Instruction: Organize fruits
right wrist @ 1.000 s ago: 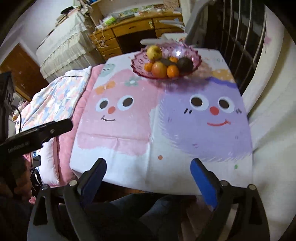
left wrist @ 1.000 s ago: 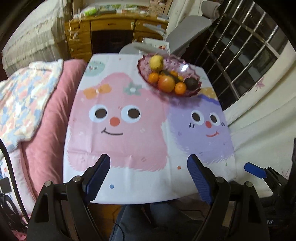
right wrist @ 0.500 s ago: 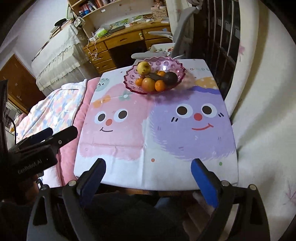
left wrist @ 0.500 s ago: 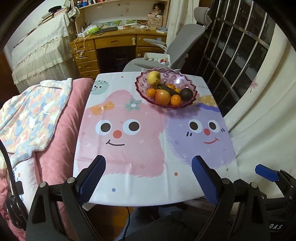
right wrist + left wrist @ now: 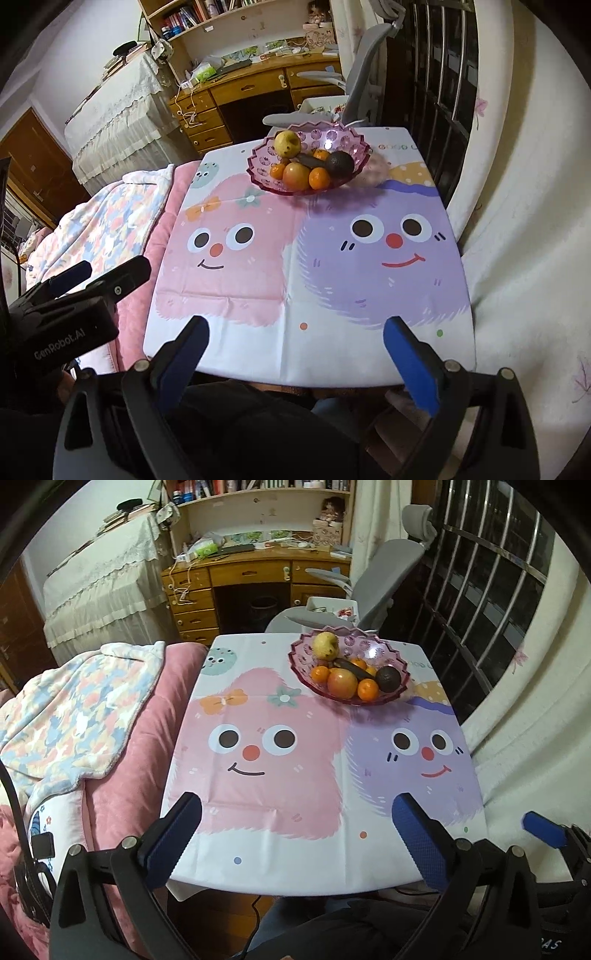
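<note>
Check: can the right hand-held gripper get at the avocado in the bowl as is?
Probably yes. The right hand-held gripper is open, the cloth ahead is bare, and the avocado sits exposed on the bowl's right side.

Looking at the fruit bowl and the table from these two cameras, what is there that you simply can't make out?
- Bottom of the pink bowl, both views: the apple, tangerines and avocado hide whatever lies under them.
- The dark long fruit, left wrist view: mostly covered, kind unclear.
- Table legs, both views: hidden by the cloth.
- Right gripper, left wrist view: cut off by the edge.
- Shelf book titles: too small.
</note>
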Motion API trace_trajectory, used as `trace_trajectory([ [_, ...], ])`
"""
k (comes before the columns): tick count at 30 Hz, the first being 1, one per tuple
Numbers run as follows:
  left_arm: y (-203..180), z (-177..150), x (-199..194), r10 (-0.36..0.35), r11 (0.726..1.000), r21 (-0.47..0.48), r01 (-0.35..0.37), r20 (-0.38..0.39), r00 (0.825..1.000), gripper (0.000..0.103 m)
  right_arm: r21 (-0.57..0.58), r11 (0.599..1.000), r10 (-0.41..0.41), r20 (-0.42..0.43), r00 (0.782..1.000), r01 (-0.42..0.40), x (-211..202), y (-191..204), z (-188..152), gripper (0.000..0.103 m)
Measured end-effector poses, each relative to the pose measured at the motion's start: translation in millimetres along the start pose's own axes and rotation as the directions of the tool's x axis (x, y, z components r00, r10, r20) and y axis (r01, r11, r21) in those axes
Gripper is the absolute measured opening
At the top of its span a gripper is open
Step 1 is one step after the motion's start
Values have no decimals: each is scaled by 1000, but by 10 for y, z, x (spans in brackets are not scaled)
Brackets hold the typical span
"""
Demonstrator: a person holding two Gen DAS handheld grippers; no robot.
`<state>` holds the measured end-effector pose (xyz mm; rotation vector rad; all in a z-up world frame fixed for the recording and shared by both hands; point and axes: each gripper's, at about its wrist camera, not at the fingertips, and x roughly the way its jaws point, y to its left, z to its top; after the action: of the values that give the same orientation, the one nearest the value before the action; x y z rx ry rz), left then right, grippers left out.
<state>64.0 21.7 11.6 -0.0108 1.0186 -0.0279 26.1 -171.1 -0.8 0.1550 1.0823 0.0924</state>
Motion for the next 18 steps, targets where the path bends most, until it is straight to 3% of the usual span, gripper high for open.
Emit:
trace_trajectory([
  [5,-11,-2,21,-4,1000,9,4,-8,1000,102,-3,999,-34,26,999,34,-40,14,11,103],
  [18,63,-27,-12,3,1000,3,-3,-1,1000,102,-31,999,-20,36,999,21,-34,116,32,103],
])
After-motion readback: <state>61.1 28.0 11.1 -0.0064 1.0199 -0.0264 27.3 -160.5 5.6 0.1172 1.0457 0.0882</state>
